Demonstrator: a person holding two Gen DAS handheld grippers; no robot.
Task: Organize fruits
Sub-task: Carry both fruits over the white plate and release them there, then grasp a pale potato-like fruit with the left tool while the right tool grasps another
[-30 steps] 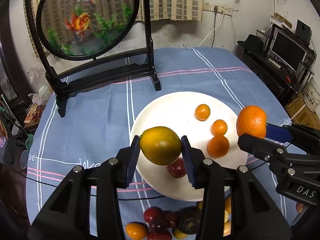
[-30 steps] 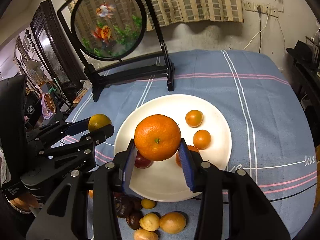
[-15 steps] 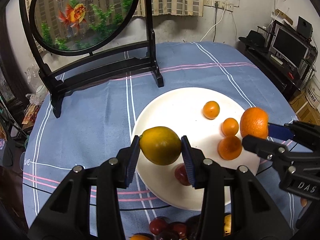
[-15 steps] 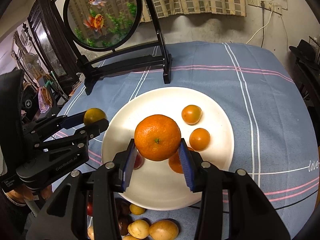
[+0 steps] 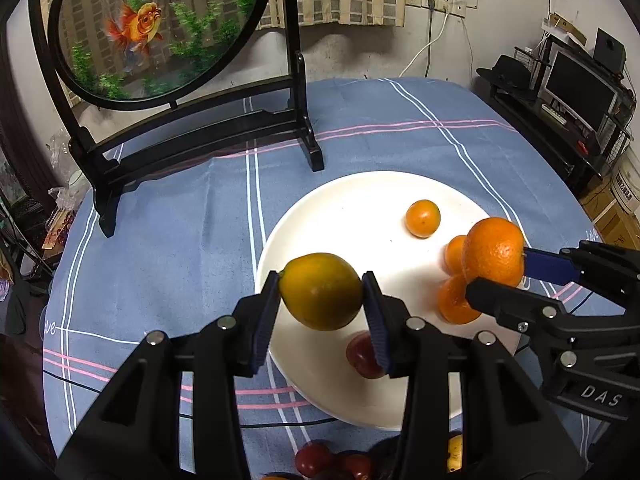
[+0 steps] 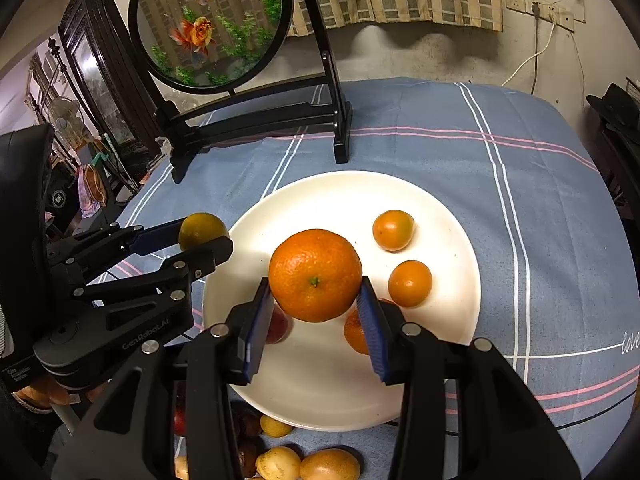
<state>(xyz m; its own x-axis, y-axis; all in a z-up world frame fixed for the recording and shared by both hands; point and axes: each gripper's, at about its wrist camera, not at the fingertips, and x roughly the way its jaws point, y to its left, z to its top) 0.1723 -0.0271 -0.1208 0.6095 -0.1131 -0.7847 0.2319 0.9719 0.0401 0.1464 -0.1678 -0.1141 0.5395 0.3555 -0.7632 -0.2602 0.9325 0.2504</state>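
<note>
My left gripper (image 5: 322, 294) is shut on a yellow-green citrus fruit (image 5: 321, 291), held over the left rim of the white plate (image 5: 360, 196). My right gripper (image 6: 316, 300) is shut on a large orange (image 6: 315, 275) above the plate's (image 6: 452, 328) middle. Each gripper shows in the other's view: the right one with its orange (image 5: 494, 251) at the right, the left one with its fruit (image 6: 202, 230) at the left. On the plate lie three small oranges (image 6: 393, 229) (image 6: 410, 283) (image 6: 356, 330) and a red fruit (image 5: 362, 354), partly hidden by the fingers.
A round goldfish screen on a black stand (image 5: 192, 136) occupies the table's far left. Loose small fruits, dark red (image 5: 316, 458) and yellow (image 6: 304, 462), lie on the blue striped cloth at the near edge. A shelf with a monitor (image 5: 580, 88) stands right of the table.
Both grippers have sunk a little toward the plate, still gripping their fruits. The loose fruits at the near edge have slid lower in both views.
</note>
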